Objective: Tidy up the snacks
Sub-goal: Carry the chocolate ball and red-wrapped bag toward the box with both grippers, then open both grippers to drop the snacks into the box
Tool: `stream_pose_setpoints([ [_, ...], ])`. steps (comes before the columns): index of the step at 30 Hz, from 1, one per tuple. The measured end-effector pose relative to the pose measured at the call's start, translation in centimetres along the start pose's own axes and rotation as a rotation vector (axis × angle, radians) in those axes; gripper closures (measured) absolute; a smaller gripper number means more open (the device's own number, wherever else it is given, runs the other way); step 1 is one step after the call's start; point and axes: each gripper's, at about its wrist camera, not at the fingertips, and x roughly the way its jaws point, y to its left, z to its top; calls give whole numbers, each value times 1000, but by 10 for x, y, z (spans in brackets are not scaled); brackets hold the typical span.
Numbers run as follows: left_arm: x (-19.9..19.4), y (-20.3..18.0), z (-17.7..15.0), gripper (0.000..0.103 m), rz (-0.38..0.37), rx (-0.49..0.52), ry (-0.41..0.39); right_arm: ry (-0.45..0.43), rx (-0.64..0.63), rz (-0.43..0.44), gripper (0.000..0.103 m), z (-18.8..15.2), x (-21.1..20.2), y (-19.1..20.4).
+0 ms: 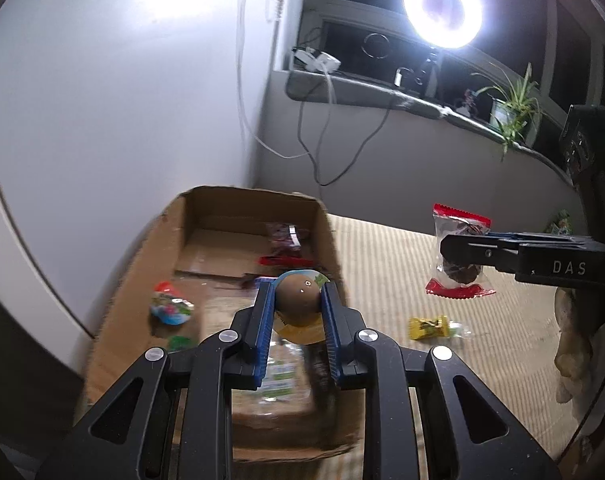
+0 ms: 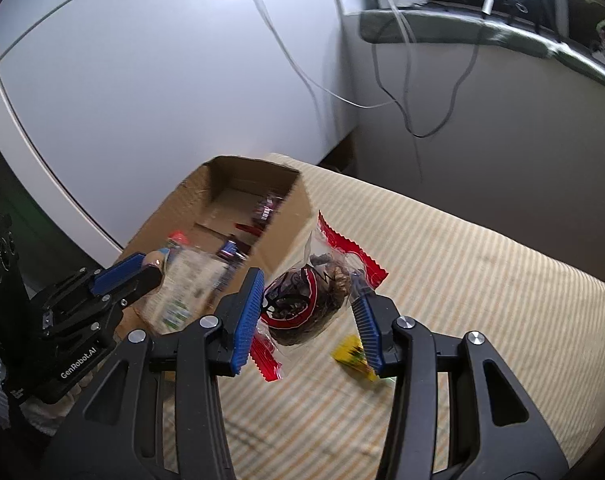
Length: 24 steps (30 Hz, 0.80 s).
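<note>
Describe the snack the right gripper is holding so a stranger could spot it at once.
Start at the open cardboard box on the striped cloth. Just right of the box, the right gripper holds a clear packet in the air, with a dark brown lump inside. Its jagged red ends set it apart from the small yellow packet lying on the cloth below it.

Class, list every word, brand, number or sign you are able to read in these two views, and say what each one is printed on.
"DAS": on the black body of the right claw, seen in the left wrist view.
"GenRobot.AI": on the black body of the left claw, seen in the right wrist view.
Print on the red-ended clear snack packet, the yellow candy and the wrappers in the cardboard box: too blurred to read.
</note>
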Motion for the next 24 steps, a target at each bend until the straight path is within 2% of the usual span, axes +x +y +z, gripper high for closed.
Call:
stream_pose_setpoints([
  [13,-4,41,-10,81,39,-47,5,28,-77,68,57,29,45,57],
  [24,-6,58,-15,81,37,-71,9,69,-103,96,57,46,87,84],
])
